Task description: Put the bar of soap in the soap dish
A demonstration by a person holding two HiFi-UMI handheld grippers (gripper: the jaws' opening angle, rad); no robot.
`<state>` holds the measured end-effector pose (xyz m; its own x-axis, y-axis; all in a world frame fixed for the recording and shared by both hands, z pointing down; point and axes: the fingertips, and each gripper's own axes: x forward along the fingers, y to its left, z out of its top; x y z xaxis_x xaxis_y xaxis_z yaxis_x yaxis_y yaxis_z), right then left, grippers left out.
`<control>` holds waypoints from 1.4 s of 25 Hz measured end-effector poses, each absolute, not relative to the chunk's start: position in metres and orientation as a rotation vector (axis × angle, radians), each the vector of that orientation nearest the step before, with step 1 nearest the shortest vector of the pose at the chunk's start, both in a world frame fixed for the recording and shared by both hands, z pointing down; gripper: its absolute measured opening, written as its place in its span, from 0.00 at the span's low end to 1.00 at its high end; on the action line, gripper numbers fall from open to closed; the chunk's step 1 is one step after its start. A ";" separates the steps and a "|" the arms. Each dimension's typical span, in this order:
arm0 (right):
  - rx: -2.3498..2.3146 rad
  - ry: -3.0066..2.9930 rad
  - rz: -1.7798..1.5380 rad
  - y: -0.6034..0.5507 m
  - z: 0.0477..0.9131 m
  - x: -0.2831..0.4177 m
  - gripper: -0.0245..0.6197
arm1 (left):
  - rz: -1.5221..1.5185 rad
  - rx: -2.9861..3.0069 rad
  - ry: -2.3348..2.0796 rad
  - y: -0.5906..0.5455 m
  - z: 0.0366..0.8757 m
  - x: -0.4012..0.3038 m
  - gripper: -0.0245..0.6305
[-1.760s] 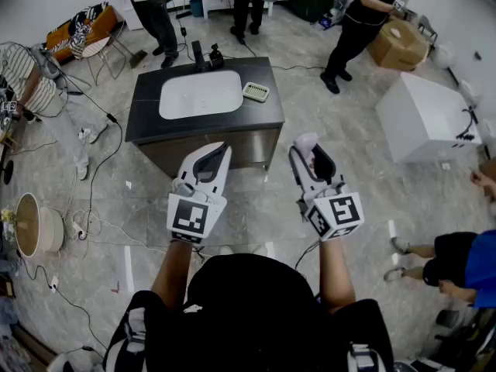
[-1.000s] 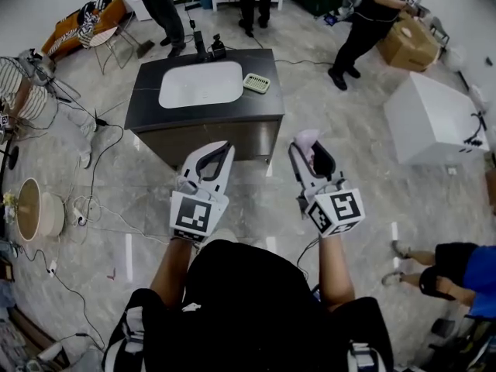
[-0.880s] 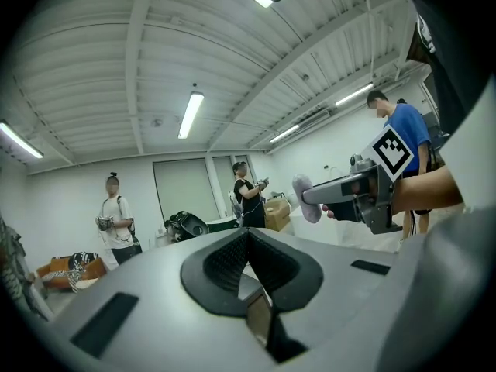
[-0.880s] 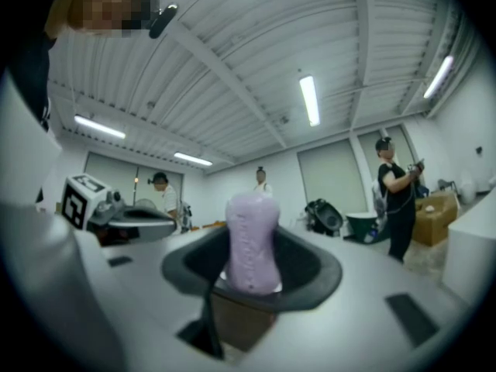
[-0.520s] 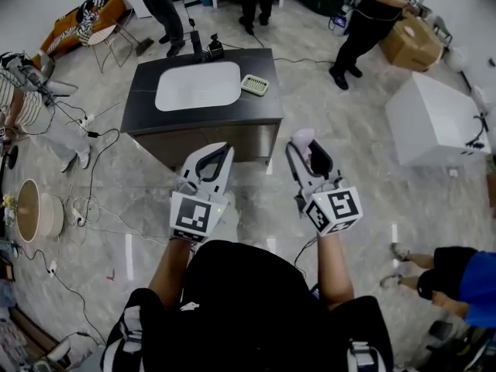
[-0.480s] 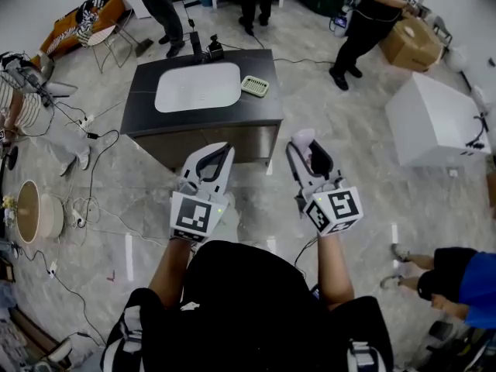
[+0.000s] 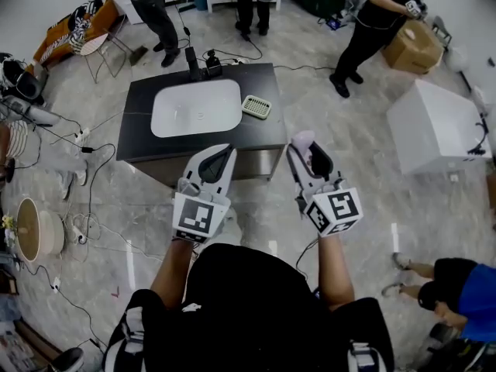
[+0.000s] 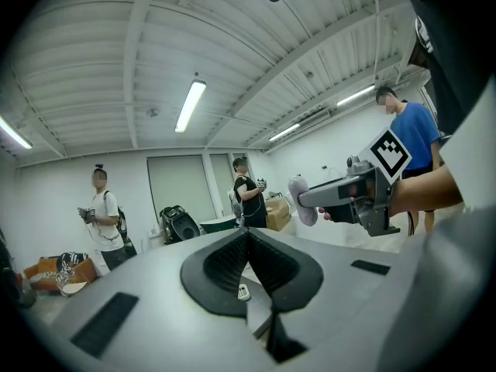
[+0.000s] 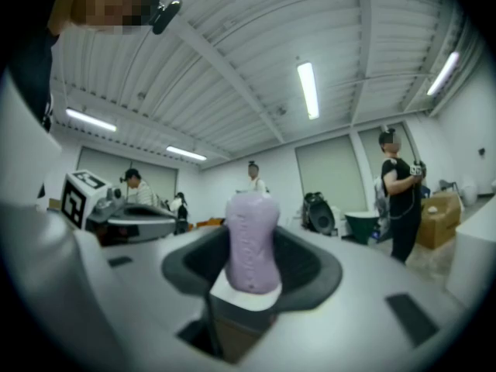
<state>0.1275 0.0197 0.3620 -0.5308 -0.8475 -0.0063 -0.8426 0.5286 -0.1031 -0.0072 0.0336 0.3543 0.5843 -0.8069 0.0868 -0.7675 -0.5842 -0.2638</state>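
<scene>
The right claw (image 7: pixel 308 147) clamps the lavender bar of soap (image 9: pixel 251 239), held in the air in front of the person. The left claw (image 8: pixel 248 256) has its jaws pressed together, empty. The green soap dish (image 7: pixel 256 107) sits on the dark table (image 7: pixel 267 130) beside the white basin (image 7: pixel 186 108), well apart from the soap.

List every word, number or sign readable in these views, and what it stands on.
None can be read.
Cubes of the left gripper and the right gripper: black-and-white square marker patterns only, no letters.
The cardboard box: any print too small to read.
The bar of soap: blurred, no legible stamp.
</scene>
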 end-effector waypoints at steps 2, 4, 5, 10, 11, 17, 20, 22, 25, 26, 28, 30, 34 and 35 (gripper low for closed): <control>-1.505 2.694 -0.148 -0.002 0.363 0.123 0.36 | -0.296 -2.622 1.319 0.012 0.355 -0.014 0.07; -1.514 2.690 -0.162 -0.022 0.363 0.117 0.36 | -0.304 -2.630 1.325 -0.009 0.356 -0.024 0.07; -1.517 2.689 -0.166 -0.031 0.363 0.113 0.36 | -0.307 -2.634 1.328 -0.018 0.357 -0.029 0.07; -1.543 2.693 -0.187 -0.080 0.366 0.092 0.36 | -0.314 -2.657 1.328 -0.068 0.362 -0.053 0.07; -1.548 2.695 -0.189 -0.089 0.366 0.087 0.36 | -0.315 -2.662 1.325 -0.077 0.362 -0.058 0.07; -1.583 2.691 -0.178 -0.129 0.364 0.061 0.36 | -0.299 -2.680 1.305 -0.124 0.362 -0.085 0.07; -1.601 2.691 -0.178 -0.142 0.364 0.051 0.36 | -0.282 -2.714 1.300 -0.138 0.364 -0.095 0.07; -1.616 2.689 -0.179 -0.148 0.365 0.047 0.36 | -0.289 -2.726 1.289 -0.145 0.367 -0.099 0.07; -1.628 2.688 -0.193 -0.157 0.371 0.042 0.36 | -0.311 -2.723 1.271 -0.153 0.371 -0.105 0.07; -1.629 2.687 -0.198 -0.161 0.374 0.040 0.36 | -0.313 -2.723 1.273 -0.156 0.373 -0.107 0.07; -1.628 2.690 -0.210 -0.167 0.381 0.038 0.36 | -0.325 -2.717 1.273 -0.160 0.377 -0.111 0.07; -1.626 2.696 -0.220 -0.170 0.385 0.036 0.36 | -0.349 -2.710 1.264 -0.163 0.382 -0.112 0.07; -1.626 2.705 -0.229 -0.179 0.388 0.039 0.36 | -0.363 -2.731 1.268 -0.170 0.390 -0.106 0.07; -1.626 2.708 -0.233 -0.182 0.389 0.041 0.36 | -0.378 -2.729 1.261 -0.173 0.392 -0.104 0.07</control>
